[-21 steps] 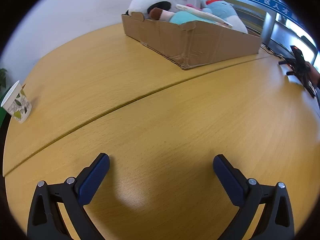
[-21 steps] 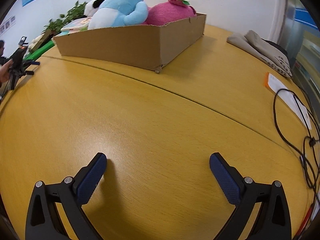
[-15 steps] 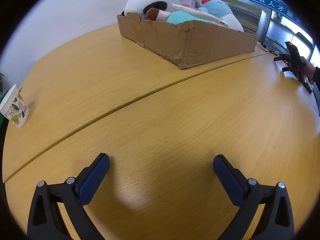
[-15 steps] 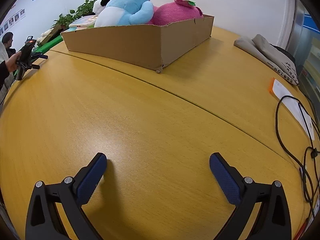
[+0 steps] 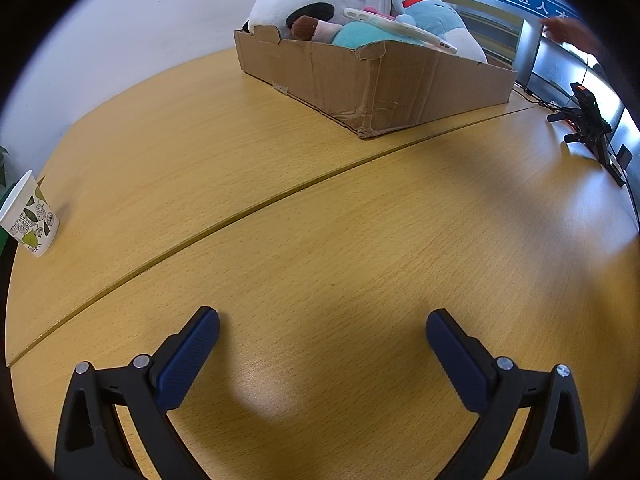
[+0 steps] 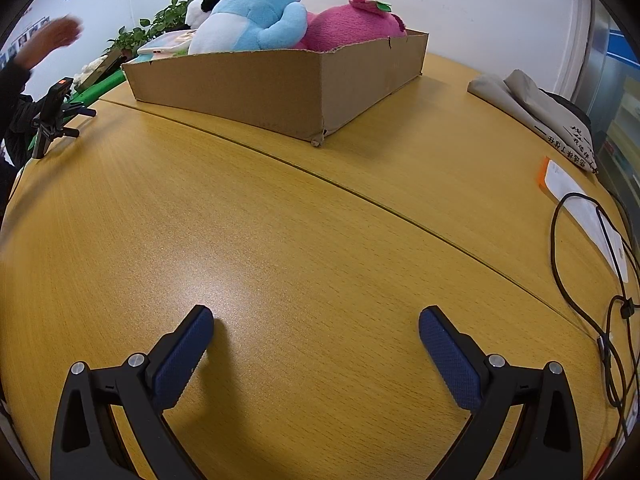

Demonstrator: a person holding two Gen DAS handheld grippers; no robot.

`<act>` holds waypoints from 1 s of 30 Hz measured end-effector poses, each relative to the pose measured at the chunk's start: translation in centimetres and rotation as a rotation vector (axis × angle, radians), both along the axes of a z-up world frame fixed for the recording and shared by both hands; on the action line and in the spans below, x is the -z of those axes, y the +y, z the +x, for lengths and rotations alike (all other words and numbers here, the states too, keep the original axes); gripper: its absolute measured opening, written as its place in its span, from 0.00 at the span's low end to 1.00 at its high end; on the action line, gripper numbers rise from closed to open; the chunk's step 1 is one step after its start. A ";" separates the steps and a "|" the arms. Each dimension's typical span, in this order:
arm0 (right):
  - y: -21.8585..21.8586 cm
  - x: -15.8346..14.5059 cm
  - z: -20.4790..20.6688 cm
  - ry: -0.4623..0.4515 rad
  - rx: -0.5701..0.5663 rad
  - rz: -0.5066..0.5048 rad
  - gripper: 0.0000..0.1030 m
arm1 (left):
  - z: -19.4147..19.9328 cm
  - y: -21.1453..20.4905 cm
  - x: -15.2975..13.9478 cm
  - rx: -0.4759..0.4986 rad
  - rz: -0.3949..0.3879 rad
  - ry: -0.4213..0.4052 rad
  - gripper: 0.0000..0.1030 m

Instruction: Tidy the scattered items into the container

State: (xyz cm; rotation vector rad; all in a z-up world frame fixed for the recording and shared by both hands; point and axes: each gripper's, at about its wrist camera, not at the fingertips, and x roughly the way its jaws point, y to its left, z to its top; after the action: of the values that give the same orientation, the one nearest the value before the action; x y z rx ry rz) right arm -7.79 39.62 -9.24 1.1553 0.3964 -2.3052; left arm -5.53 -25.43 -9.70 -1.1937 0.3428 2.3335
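Ahead, both the left tool (image 5: 322,322) and right tool (image 6: 316,320) gape wide and empty over the bare wooden table (image 5: 360,240); the brown cardboard box (image 5: 372,80) of plush toys sits at twelve o'clock, a leaf-patterned paper cup (image 5: 28,216) at nine, black cables (image 6: 600,280) at three

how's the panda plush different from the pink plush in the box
The panda plush is white with black patches; the pink plush is magenta all over, with a small green-leafed flower on top. The panda sits at the end of the cardboard box nearest the potted plant, and the pink one at the opposite end by the white wall. Both are soft toys piled above the box rim.
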 end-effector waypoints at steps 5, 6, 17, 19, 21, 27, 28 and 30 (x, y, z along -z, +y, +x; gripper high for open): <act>0.0 0.0 0.0 0.000 -0.001 0.000 1.00 | 0.0 -0.1 0.0 0.000 0.000 0.000 1.00; 0.0 0.0 0.0 0.000 -0.001 0.000 1.00 | 0.0 0.0 0.0 0.000 0.000 0.000 1.00; 0.1 0.1 0.0 0.001 -0.002 0.000 1.00 | 0.0 -0.1 0.0 -0.001 0.000 0.001 1.00; 0.1 0.1 0.0 0.001 -0.002 0.000 1.00 | 0.0 0.0 0.0 -0.001 0.000 0.000 1.00; 0.1 0.0 -0.1 0.000 -0.002 0.000 1.00 | 0.0 0.0 0.0 -0.001 0.000 0.000 1.00; 0.0 -0.1 -0.1 -0.001 -0.001 -0.001 1.00 | -0.1 0.0 0.0 0.000 0.000 0.001 1.00; 0.0 -0.1 -0.1 -0.001 -0.001 -0.001 1.00 | -0.1 0.0 0.0 0.000 0.000 0.001 1.00; 0.0 -0.1 -0.1 -0.001 -0.001 -0.001 1.00 | -0.1 0.0 0.0 0.000 0.000 0.001 1.00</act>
State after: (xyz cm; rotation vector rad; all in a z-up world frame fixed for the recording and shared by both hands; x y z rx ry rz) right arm -7.87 39.60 -9.11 1.1553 0.3951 -2.3032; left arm -5.59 -25.47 -9.73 -1.1931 0.3429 2.3342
